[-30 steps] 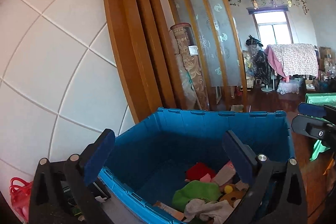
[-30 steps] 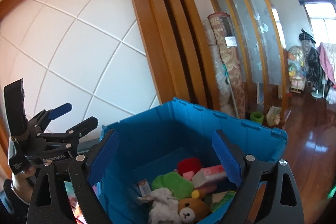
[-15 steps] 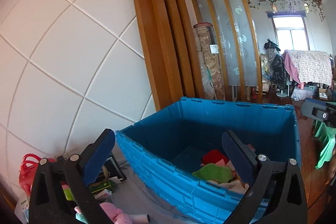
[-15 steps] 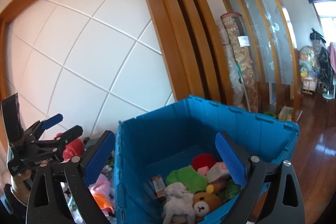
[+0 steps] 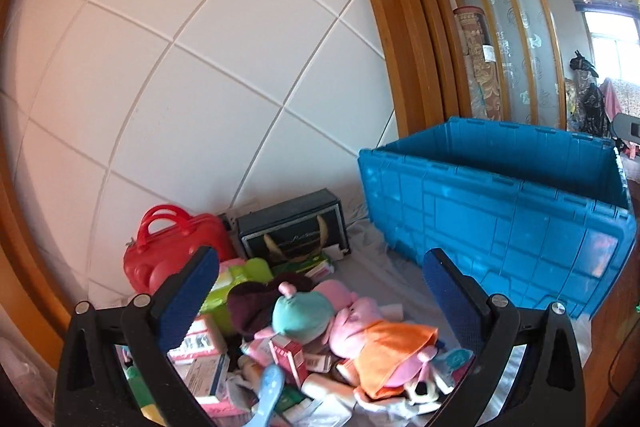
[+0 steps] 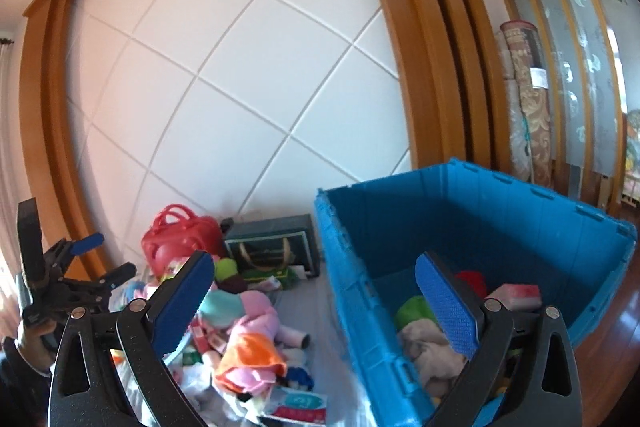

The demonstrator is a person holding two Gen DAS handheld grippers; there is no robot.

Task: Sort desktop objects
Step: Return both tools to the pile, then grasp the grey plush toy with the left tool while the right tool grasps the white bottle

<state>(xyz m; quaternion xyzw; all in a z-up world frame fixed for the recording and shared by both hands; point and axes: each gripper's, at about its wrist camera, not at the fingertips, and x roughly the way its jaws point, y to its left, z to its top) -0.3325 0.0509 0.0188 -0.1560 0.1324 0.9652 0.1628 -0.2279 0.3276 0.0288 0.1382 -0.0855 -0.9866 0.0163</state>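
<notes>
A pile of toys and small boxes lies on the grey table. A pink pig plush in an orange dress [image 5: 372, 339] lies on top, also in the right wrist view [image 6: 252, 343]. A teal round toy [image 5: 302, 313] sits beside it. A blue crate [image 5: 500, 223] stands to the right and holds soft toys [image 6: 428, 343]. My left gripper [image 5: 320, 299] is open and empty above the pile. My right gripper [image 6: 316, 299] is open and empty over the crate's left wall [image 6: 348, 291]. The left gripper also shows at the far left of the right wrist view [image 6: 100, 259].
A red toy suitcase [image 5: 172, 251] and a dark gift bag [image 5: 294, 231] stand against the white panelled wall [image 5: 180, 67]. A wooden pillar [image 5: 404, 27] rises behind the crate. Small cartons [image 5: 204, 367] lie at the pile's near side.
Both grippers have swung left, away from the crate's inside towards the pile. The crate has shifted to the right in both views and the pile has come into view. Both stay open.
</notes>
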